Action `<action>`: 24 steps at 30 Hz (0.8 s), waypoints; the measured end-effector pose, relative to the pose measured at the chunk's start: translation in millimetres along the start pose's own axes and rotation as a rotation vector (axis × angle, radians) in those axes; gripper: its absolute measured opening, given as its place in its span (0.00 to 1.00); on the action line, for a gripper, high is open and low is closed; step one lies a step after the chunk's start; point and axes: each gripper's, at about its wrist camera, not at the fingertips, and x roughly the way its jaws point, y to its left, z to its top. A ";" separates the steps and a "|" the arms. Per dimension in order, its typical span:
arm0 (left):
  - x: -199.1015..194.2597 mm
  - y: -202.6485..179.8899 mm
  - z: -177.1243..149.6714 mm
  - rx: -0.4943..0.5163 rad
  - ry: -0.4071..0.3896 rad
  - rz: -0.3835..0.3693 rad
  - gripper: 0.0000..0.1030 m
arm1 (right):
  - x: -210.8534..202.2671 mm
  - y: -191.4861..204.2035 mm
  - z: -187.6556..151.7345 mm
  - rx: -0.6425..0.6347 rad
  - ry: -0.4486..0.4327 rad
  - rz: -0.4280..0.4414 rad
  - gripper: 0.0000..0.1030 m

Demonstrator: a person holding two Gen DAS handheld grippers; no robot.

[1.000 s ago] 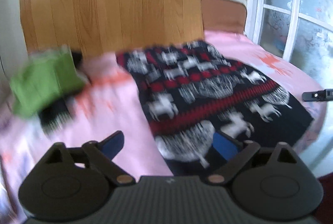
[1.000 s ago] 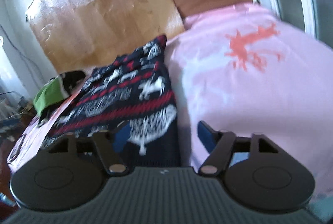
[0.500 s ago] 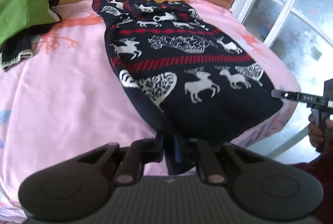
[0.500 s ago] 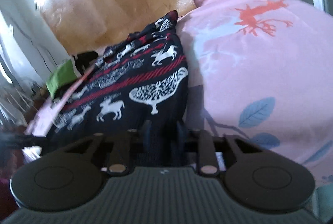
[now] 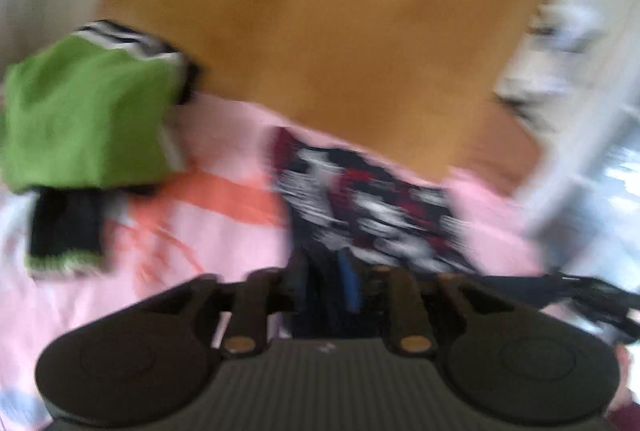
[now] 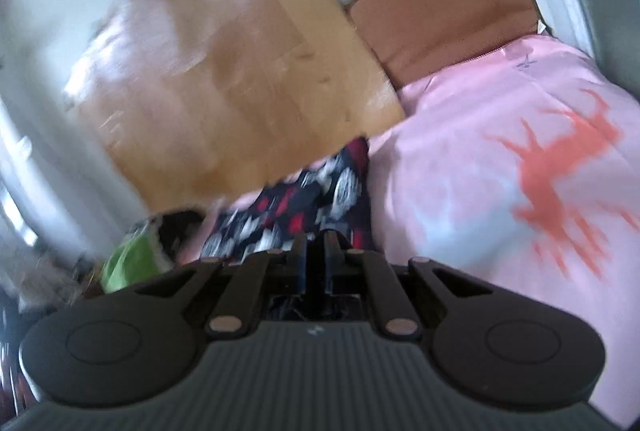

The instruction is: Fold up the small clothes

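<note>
wooden board point(image 6: 240, 79) behind pink bed point(image 6: 500, 191)

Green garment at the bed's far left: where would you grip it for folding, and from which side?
Judging loosely, since the frame is blurred: take the green garment at its near edge, coming in low across the pink bedding. It lies bunched over a dark piece, so a shallow pinch should lift only the green layer. Both grippers are shut on the sweater now.

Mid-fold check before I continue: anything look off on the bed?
Nothing stands out. Both views are motion-blurred, but the left gripper and right gripper each clamp the patterned sweater; a green garment lies aside.
</note>
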 end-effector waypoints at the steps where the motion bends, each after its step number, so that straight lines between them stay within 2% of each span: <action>1: 10.3 2.8 1.5 -0.031 0.016 0.075 0.34 | 18.1 0.3 7.7 0.000 0.002 -0.052 0.30; 2: 13.1 6.5 -1.5 -0.055 0.027 0.079 0.34 | 32.7 0.4 12.3 0.002 0.013 -0.112 0.55; 3: 11.5 9.9 -7.8 -0.054 0.030 0.034 0.43 | 37.5 -0.5 12.8 0.014 0.014 -0.139 0.61; 4: 8.1 12.3 -14.6 -0.037 0.026 0.010 0.58 | 34.3 -2.6 9.6 0.019 0.006 -0.111 0.62; 6: 2.4 14.5 -27.8 0.002 0.005 0.043 0.73 | 20.6 -6.2 -1.4 -0.009 -0.005 -0.047 0.64; 8: 4.9 15.7 -36.1 0.013 0.019 0.040 0.74 | 12.9 -11.9 -14.5 -0.024 -0.003 -0.061 0.71; 11: 16.6 7.2 -42.2 0.026 0.050 -0.004 0.75 | 13.5 -25.5 -32.2 -0.007 0.041 -0.081 0.71; 14: 24.6 -8.7 -50.5 0.086 0.055 0.022 0.75 | 11.0 -39.1 -50.5 0.042 0.092 -0.098 0.69; 15: 26.4 -9.9 -54.4 0.099 0.059 0.019 0.74 | 7.3 -39.3 -55.8 0.044 0.079 -0.090 0.67; 16: 27.6 -10.6 -59.1 0.110 0.067 0.014 0.71 | 3.2 -37.4 -59.8 0.037 0.079 -0.088 0.56; 17: 29.6 -11.2 -63.5 0.121 0.079 0.017 0.67 | -0.2 -36.6 -64.8 0.028 0.097 -0.080 0.27; 18: 33.7 -12.2 -67.0 0.136 0.093 0.026 0.44 | 0.0 -35.0 -70.2 0.023 0.120 -0.073 0.17; 19: 33.3 -15.0 -70.1 0.174 0.073 0.062 0.20 | -3.4 -34.7 -75.7 0.019 0.111 -0.082 0.18; 20: 33.7 -16.1 -70.7 0.198 0.081 0.071 0.14 | -5.0 -33.5 -78.8 0.014 0.102 -0.084 0.17; 24: 18.4 -1.8 -60.6 0.145 0.094 0.003 0.10 | -20.2 -27.7 -80.3 0.045 0.104 -0.082 0.14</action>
